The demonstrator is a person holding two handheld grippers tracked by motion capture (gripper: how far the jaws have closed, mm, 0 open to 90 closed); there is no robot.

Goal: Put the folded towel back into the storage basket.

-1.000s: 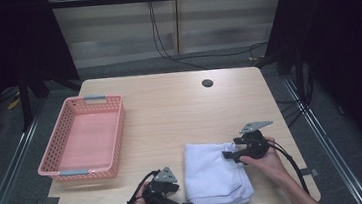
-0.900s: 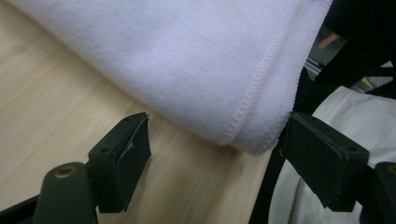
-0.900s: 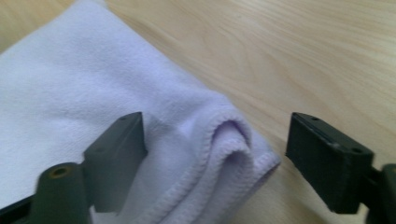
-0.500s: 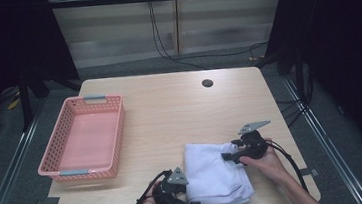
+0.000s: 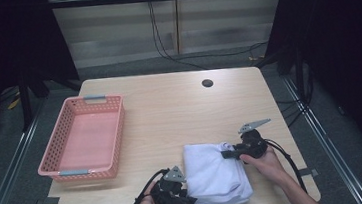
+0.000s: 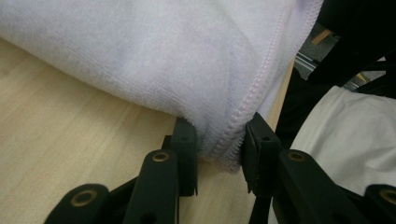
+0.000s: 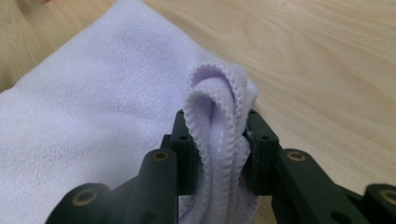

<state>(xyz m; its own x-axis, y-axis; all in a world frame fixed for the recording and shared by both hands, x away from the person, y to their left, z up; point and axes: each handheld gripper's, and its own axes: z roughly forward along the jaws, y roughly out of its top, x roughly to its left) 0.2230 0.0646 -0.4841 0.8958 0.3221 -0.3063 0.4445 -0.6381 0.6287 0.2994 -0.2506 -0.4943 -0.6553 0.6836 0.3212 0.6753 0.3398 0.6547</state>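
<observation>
A folded white towel [image 5: 215, 176] lies on the wooden table [image 5: 180, 112] near the front edge, right of centre. My left gripper [image 5: 187, 200] is at the towel's near left corner. In the left gripper view, the hemmed corner of the towel [image 6: 163, 46] fills the gap between the jaws of my left gripper [image 6: 219, 135], which is shut on it. My right gripper [image 5: 226, 154] is at the towel's far right corner. The right gripper view shows my right gripper [image 7: 218, 135] shut on a bunched fold of towel [image 7: 93, 116].
A pink plastic basket [image 5: 83, 173] stands empty on the left side of the table. A small round hole [image 5: 207, 83] sits near the table's far edge. Cables trail from both grippers over the front edge.
My left gripper has moved right along the front edge to the towel's near left corner and taken hold of it. The right gripper has kept its hold on the far corner.
</observation>
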